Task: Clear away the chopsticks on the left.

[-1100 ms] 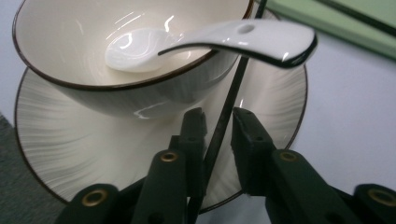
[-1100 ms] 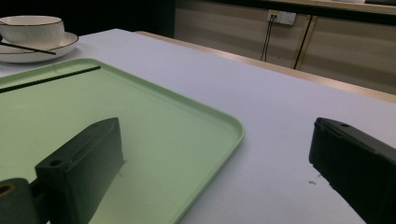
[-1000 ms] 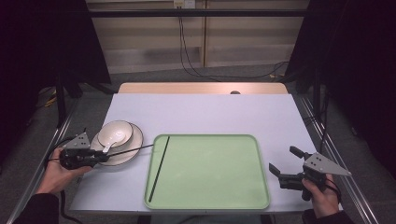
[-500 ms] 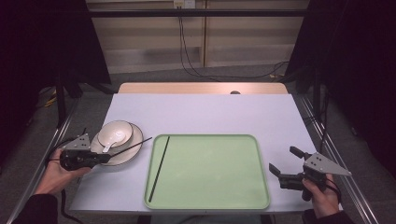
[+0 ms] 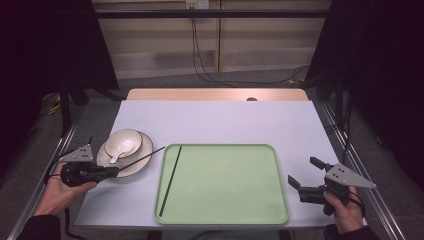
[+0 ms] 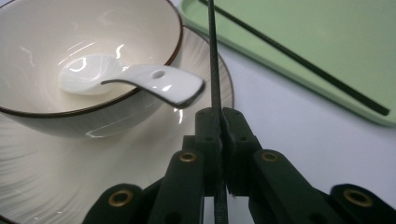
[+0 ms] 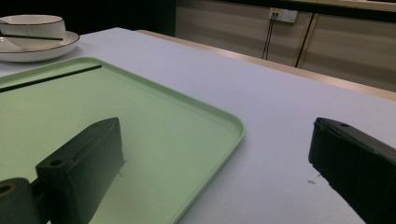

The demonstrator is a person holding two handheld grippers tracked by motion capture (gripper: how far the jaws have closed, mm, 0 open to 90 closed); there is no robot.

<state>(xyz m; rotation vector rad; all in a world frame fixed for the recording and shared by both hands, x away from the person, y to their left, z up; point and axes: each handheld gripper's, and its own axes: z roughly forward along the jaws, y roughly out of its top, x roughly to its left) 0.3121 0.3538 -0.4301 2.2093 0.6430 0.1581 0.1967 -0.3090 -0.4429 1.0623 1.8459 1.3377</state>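
A white bowl with a white spoon in it sits on a cream plate at the table's left. My left gripper is shut on a black chopstick, which slants over the plate toward the tray. In the left gripper view the chopstick runs up from between the closed jaws. A second black chopstick lies along the left side of the green tray. My right gripper stands open at the tray's right edge, nothing between its fingers.
The pale table has free room behind the tray. A wooden strip borders its far edge. Metal rails run along both sides. Cables hang down the back wall.
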